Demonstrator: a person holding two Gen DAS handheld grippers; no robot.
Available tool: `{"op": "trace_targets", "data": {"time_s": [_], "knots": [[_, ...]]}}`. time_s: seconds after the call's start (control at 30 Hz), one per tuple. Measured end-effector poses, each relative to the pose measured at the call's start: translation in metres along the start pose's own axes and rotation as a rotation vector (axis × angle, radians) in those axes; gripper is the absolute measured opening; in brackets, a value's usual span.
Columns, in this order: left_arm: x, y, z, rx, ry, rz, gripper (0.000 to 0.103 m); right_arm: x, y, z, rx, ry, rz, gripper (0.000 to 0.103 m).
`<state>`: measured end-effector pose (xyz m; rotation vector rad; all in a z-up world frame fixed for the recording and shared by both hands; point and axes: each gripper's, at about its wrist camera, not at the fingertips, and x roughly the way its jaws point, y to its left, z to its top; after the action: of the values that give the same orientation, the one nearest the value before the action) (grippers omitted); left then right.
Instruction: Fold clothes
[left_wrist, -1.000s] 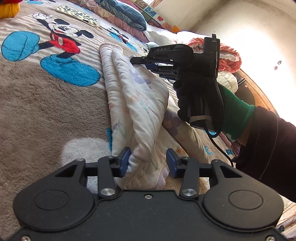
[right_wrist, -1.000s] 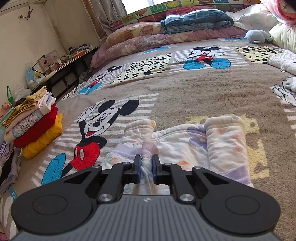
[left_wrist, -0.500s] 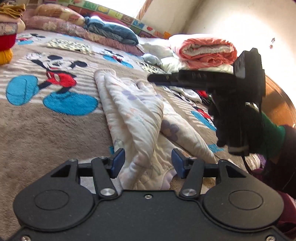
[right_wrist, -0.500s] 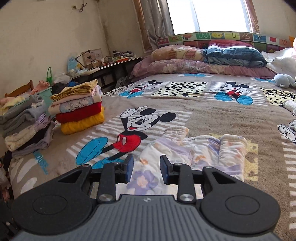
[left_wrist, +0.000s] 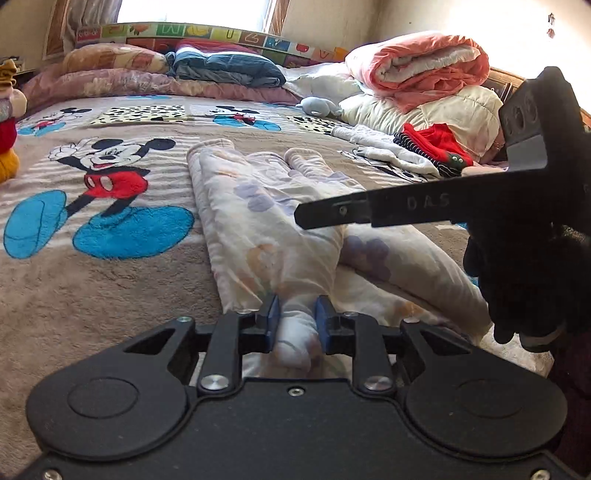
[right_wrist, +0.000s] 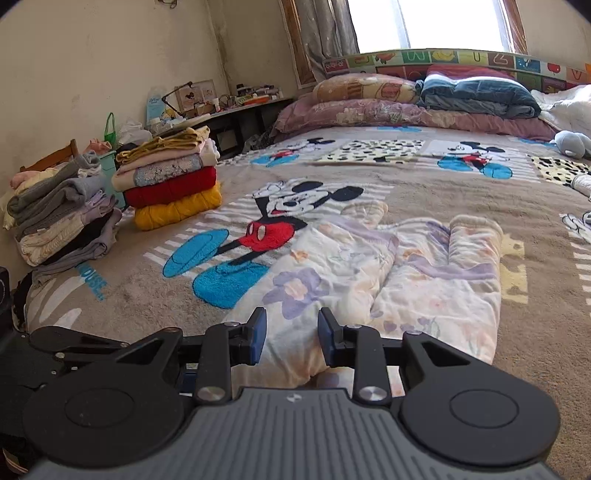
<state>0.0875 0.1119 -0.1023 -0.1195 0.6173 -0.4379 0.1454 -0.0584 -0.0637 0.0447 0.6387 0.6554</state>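
Note:
A cream quilted garment with purple and orange flowers (left_wrist: 255, 229) lies folded lengthwise on the Mickey Mouse blanket (left_wrist: 92, 280). My left gripper (left_wrist: 297, 318) sits at the garment's near end; its jaws are closing and the blue pads (left_wrist: 274, 314) press a bunched fold between them. My right gripper (right_wrist: 291, 334) hovers low over the near edge of the same garment (right_wrist: 332, 266), jaws apart, cloth under the gap but not pinched. The left wrist view shows the right gripper (left_wrist: 306, 218) side-on above the garment, held by a black-gloved hand (left_wrist: 524, 280).
Two stacks of folded clothes (right_wrist: 173, 181) (right_wrist: 62, 218) stand at the bed's left edge. Pillows and a blue quilt (right_wrist: 476, 96) line the headboard. A pink and cream bedding heap (left_wrist: 417, 70), red clothing (left_wrist: 432, 140) and white garments (left_wrist: 388, 151) lie at the right.
My left jaws opened slightly, then closed onto the garment's near fold. My right gripper let go of the cloth, opened and swung back toward the near edge. Both wrists rolled to level.

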Motion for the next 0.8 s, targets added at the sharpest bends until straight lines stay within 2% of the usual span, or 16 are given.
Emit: {"op": "trace_targets", "data": {"time_s": [0.23,0.4,0.5,0.57,0.7,0.77,0.8], "knots": [[-0.005,-0.006,-0.002,0.026,-0.007,0.000,0.021,0.004,0.000,-0.005,-0.009,0.017,-0.023,0.029],[-0.036,-0.006,0.002,0.027,-0.132,-0.017,0.021,-0.013,0.013,0.008,-0.077,-0.047,-0.027,0.029],[-0.050,0.003,0.003,-0.011,-0.215,-0.006,0.021,-0.012,0.014,0.013,-0.105,-0.054,-0.033,0.029],[-0.051,-0.001,0.001,0.026,-0.233,0.013,0.021,-0.008,0.014,0.014,-0.114,-0.051,-0.035,0.029],[-0.036,-0.018,-0.004,0.151,-0.174,0.029,0.021,0.007,0.013,0.003,-0.081,0.002,-0.039,0.029],[-0.013,-0.020,-0.010,0.196,-0.041,0.070,0.021,0.012,0.010,-0.004,-0.050,0.007,-0.034,0.029],[-0.007,-0.020,-0.016,0.220,-0.014,0.087,0.021,0.013,0.008,-0.006,-0.037,0.009,-0.030,0.029]]}}
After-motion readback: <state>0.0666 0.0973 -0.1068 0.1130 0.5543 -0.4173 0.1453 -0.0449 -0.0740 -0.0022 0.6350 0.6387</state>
